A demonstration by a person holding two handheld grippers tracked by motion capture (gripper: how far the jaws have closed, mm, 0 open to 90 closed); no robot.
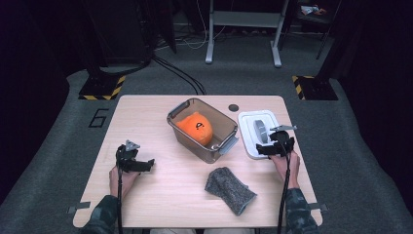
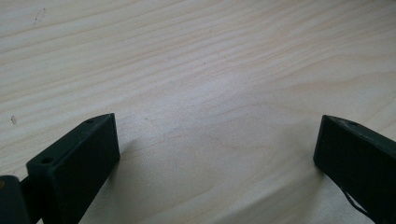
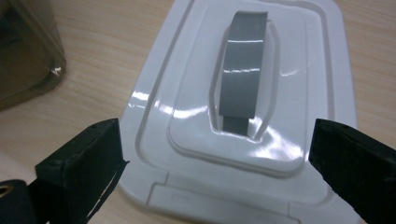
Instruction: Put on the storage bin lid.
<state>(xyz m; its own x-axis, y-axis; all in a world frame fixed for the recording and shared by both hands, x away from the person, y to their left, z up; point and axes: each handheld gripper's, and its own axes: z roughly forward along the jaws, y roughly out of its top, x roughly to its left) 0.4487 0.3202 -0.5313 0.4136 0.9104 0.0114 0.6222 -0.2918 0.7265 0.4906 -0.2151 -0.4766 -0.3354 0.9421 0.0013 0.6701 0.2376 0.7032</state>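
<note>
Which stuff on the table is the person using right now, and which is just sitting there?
In use:
- right claw, open over the white lid
- white lid with grey handle
- clear box, likely what the lid fits

Just lying about:
- orange ball in the box
- grey cloth
- left claw, open on bare table

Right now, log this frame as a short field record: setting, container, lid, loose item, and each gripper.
setting: wooden table
container: clear bin, open, orange ball inside
lid: white lid with grey handle, flat on the table right of the bin
loose item: grey cloth near the front edge
left gripper: open over bare table
right gripper: open, at the lid's near edge
</note>
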